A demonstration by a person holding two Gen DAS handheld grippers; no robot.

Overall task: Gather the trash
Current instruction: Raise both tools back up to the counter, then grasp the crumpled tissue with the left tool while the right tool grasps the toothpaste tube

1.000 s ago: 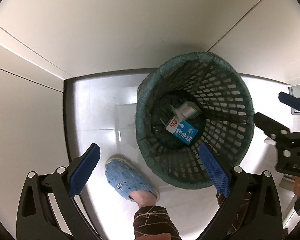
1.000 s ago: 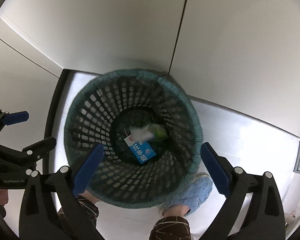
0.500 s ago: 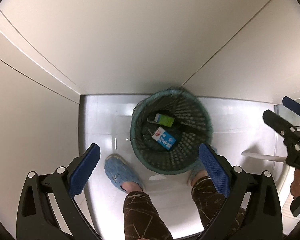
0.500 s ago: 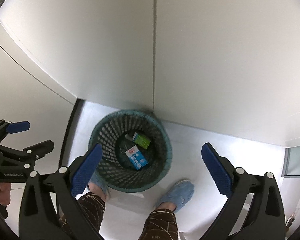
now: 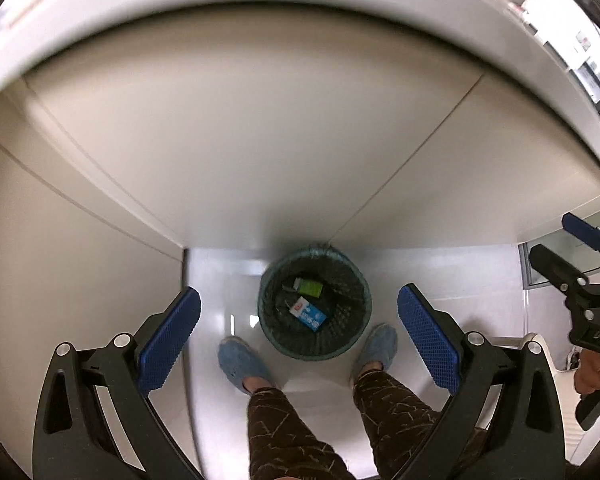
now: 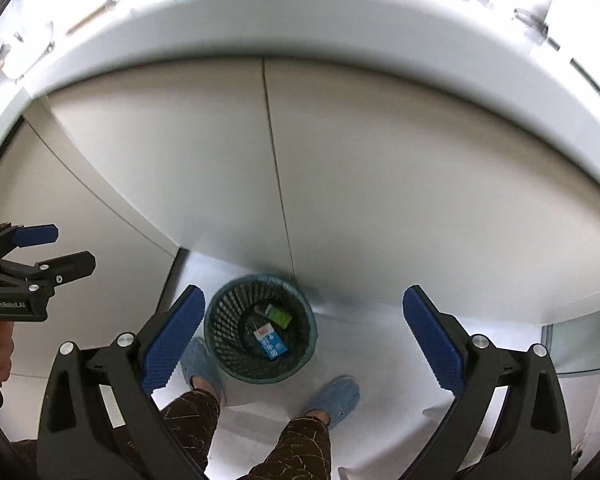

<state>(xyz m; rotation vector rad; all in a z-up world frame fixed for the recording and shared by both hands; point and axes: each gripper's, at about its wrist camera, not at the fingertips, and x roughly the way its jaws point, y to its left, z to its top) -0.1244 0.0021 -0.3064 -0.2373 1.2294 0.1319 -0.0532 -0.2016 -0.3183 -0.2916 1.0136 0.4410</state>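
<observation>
Left gripper (image 5: 298,344) and right gripper (image 6: 304,344): fingers spread wide, empty, high above floor. Mesh wastebasket (image 5: 342,346) against cabinet front, between person's feet; blue-white carton (image 5: 307,314) and green carton (image 5: 310,288) inside. Likely drop done.

cabinet doors (image 6: 380,184) | countertop (image 6: 300,24) (clutter blurred) | blue slippers (image 5: 242,360) | floor (image 5: 460,272)

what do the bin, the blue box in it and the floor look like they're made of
Bin: looks like moulded plastic, dark teal and matte, its wall an open lattice.
Blue box: probably coated paperboard, a flat-sided printed carton, slightly glossy.
Floor: a hard, polished pale surface, tile or vinyl; it shows glare patches.
</observation>
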